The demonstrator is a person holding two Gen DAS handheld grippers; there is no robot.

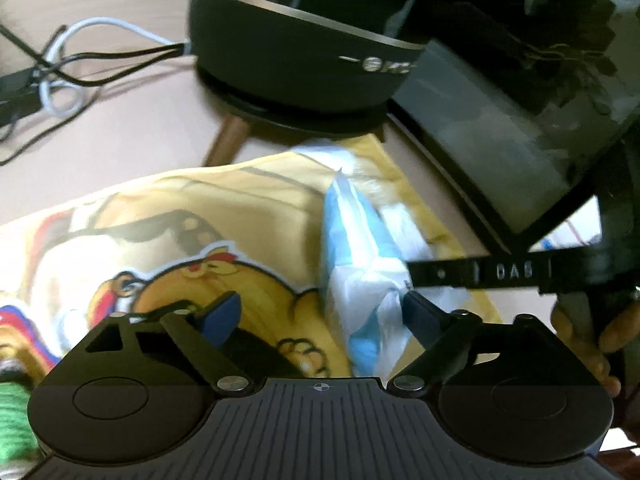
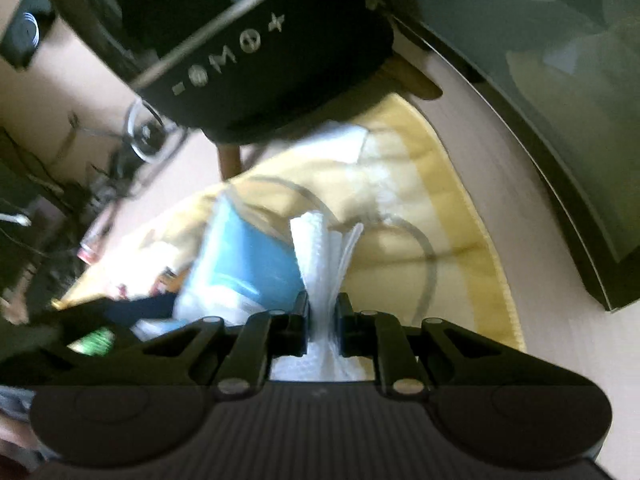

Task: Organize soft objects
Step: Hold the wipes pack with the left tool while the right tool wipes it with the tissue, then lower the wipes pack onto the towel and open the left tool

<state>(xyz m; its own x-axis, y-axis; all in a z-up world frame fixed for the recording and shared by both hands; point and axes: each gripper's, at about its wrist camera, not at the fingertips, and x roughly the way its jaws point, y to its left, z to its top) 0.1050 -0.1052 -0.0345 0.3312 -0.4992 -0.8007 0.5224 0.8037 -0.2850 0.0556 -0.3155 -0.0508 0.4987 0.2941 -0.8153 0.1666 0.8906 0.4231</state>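
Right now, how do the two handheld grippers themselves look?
Both are black. The left gripper has a ribbed grey base, round side discs, silver pivot screws, and blue pads on its fingers. The right gripper has the same build; its pads look dark.

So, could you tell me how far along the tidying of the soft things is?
Nothing looks put away yet. In hand: the right gripper is shut on the blue and white cloth, while the left gripper is open beside it. Left: the yellow cartoon cloth lies spread on the table.
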